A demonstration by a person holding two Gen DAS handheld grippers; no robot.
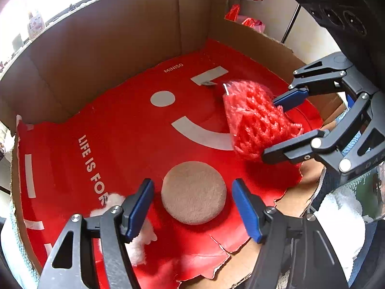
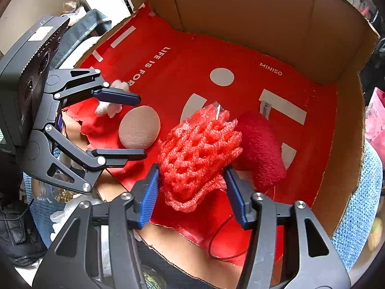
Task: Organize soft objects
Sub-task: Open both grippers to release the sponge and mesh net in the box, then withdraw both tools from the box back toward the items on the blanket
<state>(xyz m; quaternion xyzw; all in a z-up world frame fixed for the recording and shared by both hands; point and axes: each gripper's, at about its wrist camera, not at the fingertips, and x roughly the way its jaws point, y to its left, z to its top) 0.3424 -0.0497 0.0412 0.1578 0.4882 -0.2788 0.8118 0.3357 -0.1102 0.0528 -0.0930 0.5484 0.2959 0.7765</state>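
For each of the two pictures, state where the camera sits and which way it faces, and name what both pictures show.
Left wrist view: on the left gripper, looking steeply down into the cardboard box; its open fingers straddle the tan round pad.
Right wrist view: on the right gripper, looking down; its fingers flank the red foam net.
Shared: box, pad, net, white fluff, each other's gripper.

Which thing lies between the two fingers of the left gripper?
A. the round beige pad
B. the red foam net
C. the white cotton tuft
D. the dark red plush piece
A: in the left wrist view the round beige pad lies on the red paper between the fingers of the left gripper, which stand clear of it; the red foam net is at the right gripper.
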